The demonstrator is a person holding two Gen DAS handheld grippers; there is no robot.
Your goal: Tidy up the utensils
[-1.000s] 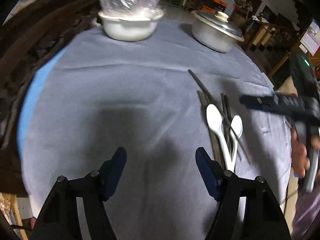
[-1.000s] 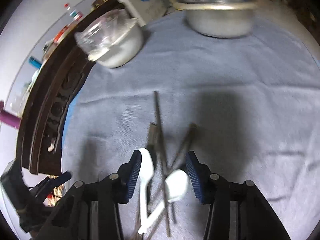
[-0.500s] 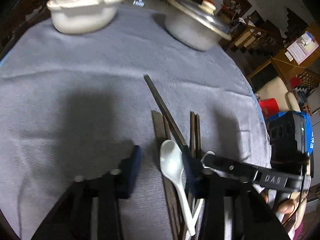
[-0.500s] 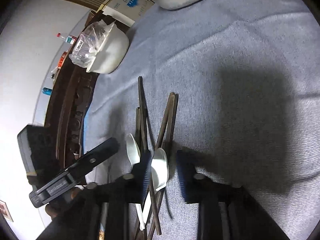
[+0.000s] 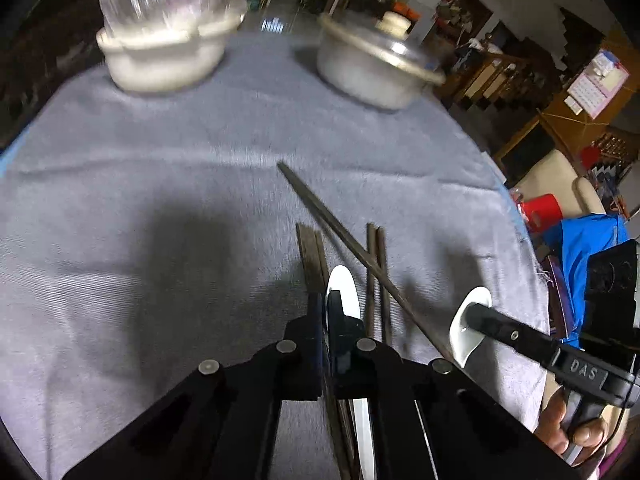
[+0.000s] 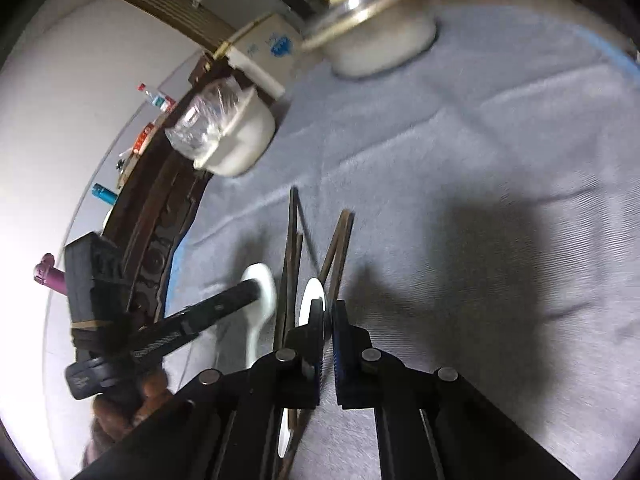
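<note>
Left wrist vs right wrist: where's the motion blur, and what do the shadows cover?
Left wrist: far wrapped bowl and lidded pot smear most; left gripper stays sharp, a broad shadow darkening the grey cloth to its left. Right wrist: pot streaked, right gripper crisp, shadow on the cloth's right, white wall blown out.

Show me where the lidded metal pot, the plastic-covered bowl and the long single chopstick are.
Lidded metal pot (image 5: 368, 80), left wrist view, side wall.
Plastic-covered bowl (image 5: 160, 66), left wrist view, white wall.
Long single chopstick (image 5: 320, 208), left wrist view, upper shaft.

Two spoons, five chopsticks, two pots.
</note>
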